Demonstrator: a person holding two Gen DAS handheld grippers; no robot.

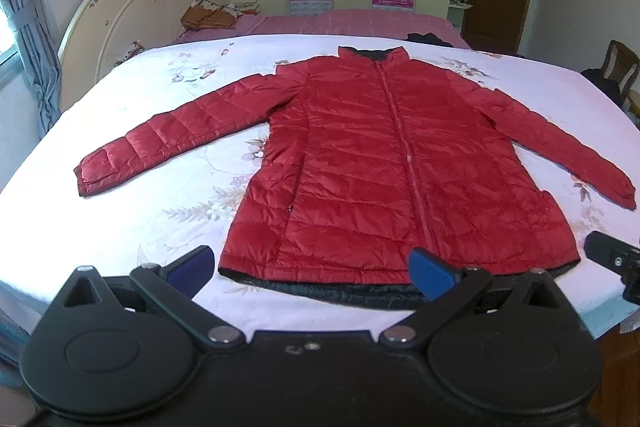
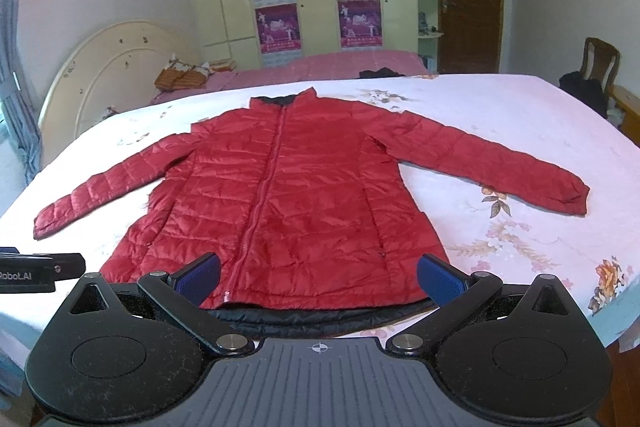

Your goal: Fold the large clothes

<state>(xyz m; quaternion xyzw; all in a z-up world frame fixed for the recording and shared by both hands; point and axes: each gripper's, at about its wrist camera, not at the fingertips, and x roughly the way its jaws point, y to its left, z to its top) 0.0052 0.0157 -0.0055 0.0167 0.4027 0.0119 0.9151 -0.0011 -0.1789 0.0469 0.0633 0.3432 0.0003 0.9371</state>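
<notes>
Starting well means pinching a sleeve cuff (not the slippery body) of the red jacket point(image 1: 384, 163): left tool point(image 1: 310, 269) and right tool point(image 2: 320, 277) hover spread, empty.

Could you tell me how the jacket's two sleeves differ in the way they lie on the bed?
The left sleeve reaches far out from the jacket body, with floral sheet showing between them. The right sleeve angles down closer to the body, leaving a narrower gap. The left cuff lies well out from the body, the right cuff nearer the hem side. Both lie flat, straight and unfolded.
</notes>
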